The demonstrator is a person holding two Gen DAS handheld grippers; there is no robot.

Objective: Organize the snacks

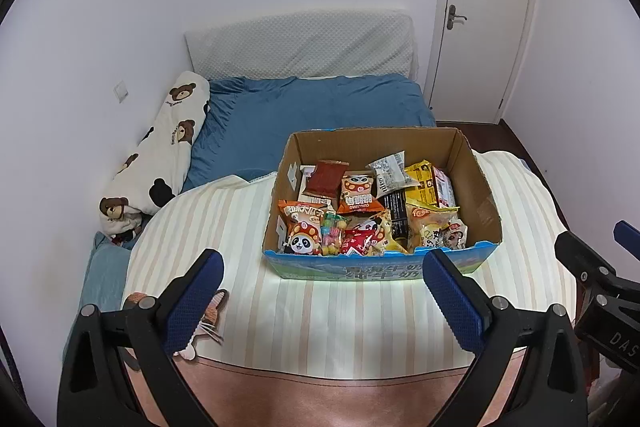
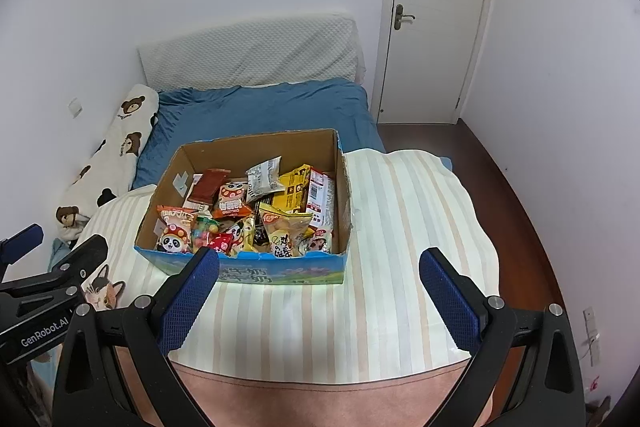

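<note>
Left gripper (image 1: 324,301) and right gripper (image 2: 320,297) held spread, empty — snack-filled box (image 1: 478,187) seen ahead of jaws, untouched, on striped cloth (image 1: 320,319).

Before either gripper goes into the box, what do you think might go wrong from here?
The snacks lie piled and overlapping in the box, so a gripper may well pinch two packets, or drag a neighbour out. The box sits on a loose striped cloth over a soft bed, so pushing down might tilt or slide it. The puffy bags could crush under a hard squeeze.
</note>
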